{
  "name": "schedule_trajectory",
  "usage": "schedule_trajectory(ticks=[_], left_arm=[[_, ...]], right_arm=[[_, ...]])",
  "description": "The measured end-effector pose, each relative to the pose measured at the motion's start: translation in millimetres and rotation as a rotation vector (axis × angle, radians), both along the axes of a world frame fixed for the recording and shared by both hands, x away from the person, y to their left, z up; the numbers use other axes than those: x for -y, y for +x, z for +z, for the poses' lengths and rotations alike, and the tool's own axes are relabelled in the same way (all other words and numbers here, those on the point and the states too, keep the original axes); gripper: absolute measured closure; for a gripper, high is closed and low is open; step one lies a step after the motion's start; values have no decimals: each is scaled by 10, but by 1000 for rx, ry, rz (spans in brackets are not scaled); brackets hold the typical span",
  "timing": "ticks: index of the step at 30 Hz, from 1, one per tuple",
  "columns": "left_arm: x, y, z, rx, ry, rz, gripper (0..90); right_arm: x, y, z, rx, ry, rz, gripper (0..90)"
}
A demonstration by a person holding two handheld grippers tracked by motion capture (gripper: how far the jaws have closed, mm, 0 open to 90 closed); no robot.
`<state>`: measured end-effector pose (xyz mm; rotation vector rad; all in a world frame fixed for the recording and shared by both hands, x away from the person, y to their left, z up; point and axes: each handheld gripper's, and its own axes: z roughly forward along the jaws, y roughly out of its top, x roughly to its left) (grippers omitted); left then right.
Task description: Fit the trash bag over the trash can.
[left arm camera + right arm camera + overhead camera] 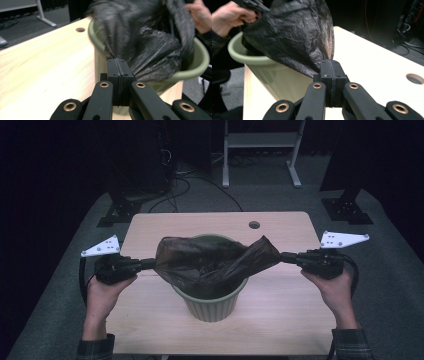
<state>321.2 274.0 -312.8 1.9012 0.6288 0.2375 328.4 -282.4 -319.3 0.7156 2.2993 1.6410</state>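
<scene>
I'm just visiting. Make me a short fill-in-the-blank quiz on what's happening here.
1. The black bag is stretched over a green ____.
2. The left gripper and right gripper pinch the bag's ____.
3. Both grippers' jaws are ____.
4. The table top is pale ____.

Missing words: bin; edges; shut; wood

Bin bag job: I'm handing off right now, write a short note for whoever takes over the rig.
Left gripper: shut on the black bag's left edge.
Right gripper: shut on its right edge.
Bag: stretched between both grippers over the green bin, its middle sagging into the opening. The bin stands mid-table.
Done: both edges gripped, bag mouth spread.
Left: probably pull the edges down over the bin's rim, then release.
</scene>
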Motion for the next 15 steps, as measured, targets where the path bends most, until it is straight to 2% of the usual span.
schedule_trajectory(ticks=[4,8,11,12,14,15], left_arm=[[-117,-21,-87,-6,-16,28,900],[-171,-43,-123,5,-19,49,900],[-209,-92,-135,19,-1,83,900],[-238,-105,-145,19,-14,82,900],[-254,-123,-155,19,-34,74,900],[-250,-131,-157,22,-39,69,900]], right_arm=[[66,-8,-70,-16,-5,-4,899],[102,-18,-154,-29,-31,-27,899],[151,-35,-200,-36,-35,-50,899],[176,-46,-210,-33,-33,-61,899],[229,-61,-215,-37,-1,-63,898],[244,-76,-201,-29,25,-58,868]])
